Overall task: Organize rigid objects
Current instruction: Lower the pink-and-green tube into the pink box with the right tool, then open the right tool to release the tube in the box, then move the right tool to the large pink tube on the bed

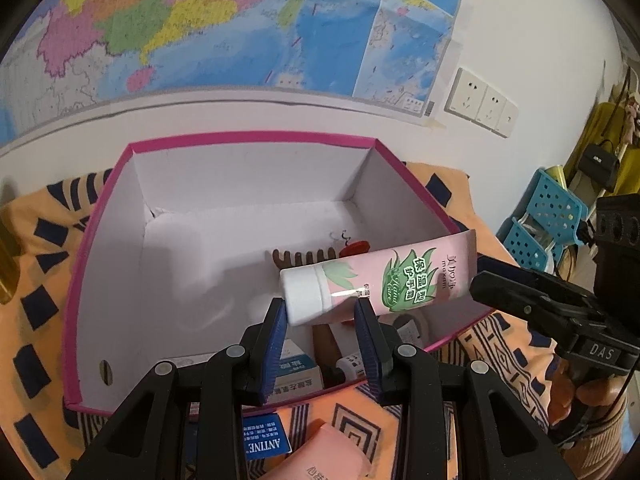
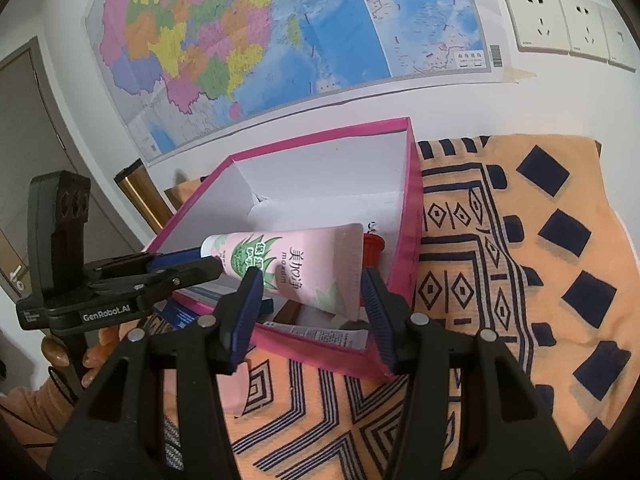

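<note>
Left wrist: left gripper (image 1: 322, 307) pinches tube (image 1: 380, 280) above pink box (image 1: 256, 137).

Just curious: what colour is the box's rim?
Bright pink on the box; clearest in the left wrist view.

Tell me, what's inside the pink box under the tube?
Below the tube, the box holds a brown comb, something red, a small carton and a little bottle. The tube and left gripper cover whatever else lies there.
</note>
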`<action>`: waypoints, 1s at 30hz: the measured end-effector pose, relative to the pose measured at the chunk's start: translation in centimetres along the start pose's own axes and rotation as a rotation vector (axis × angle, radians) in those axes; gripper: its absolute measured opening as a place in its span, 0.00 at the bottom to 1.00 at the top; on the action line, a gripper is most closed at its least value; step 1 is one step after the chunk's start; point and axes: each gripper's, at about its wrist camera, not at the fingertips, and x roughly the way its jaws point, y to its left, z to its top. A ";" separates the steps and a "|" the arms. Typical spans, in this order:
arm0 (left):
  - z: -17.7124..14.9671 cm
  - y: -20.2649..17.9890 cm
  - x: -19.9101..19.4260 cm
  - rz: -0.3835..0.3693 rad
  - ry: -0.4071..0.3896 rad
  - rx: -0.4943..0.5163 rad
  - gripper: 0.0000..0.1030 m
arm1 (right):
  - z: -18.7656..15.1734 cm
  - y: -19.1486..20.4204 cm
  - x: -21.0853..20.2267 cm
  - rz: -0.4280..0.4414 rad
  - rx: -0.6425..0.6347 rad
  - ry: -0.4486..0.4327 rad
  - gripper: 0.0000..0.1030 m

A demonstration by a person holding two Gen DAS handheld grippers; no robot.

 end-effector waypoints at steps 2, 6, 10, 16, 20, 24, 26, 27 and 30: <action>0.0 0.1 0.4 0.003 0.009 -0.002 0.34 | 0.0 0.3 0.1 -0.016 -0.017 0.005 0.52; -0.1 0.4 1.1 -0.003 0.035 -0.014 0.34 | -0.1 1.1 0.3 -0.074 -0.065 0.016 0.52; -0.1 0.3 1.3 -0.005 0.039 -0.009 0.31 | -0.1 1.5 0.5 -0.096 -0.086 0.015 0.53; -0.2 0.1 0.9 0.007 0.022 0.003 0.31 | -0.3 1.9 0.3 -0.113 -0.099 0.004 0.53; -0.8 -0.2 -0.8 0.017 -0.031 0.027 0.35 | -0.5 2.2 -0.3 -0.090 -0.106 -0.009 0.53; -1.4 -0.1 -3.1 0.042 -0.094 0.039 0.40 | -1.0 2.3 -0.8 -0.061 -0.102 -0.011 0.53; -1.9 0.2 -4.4 0.058 -0.123 0.038 0.44 | -1.3 2.4 -1.1 -0.044 -0.095 -0.014 0.53; -2.3 0.4 -5.0 0.066 -0.136 0.037 0.45 | -1.5 2.5 -1.4 -0.027 -0.092 -0.017 0.53; -3.5 1.2 -6.8 0.083 -0.167 0.026 0.47 | -2.0 2.9 -2.1 0.007 -0.089 -0.024 0.53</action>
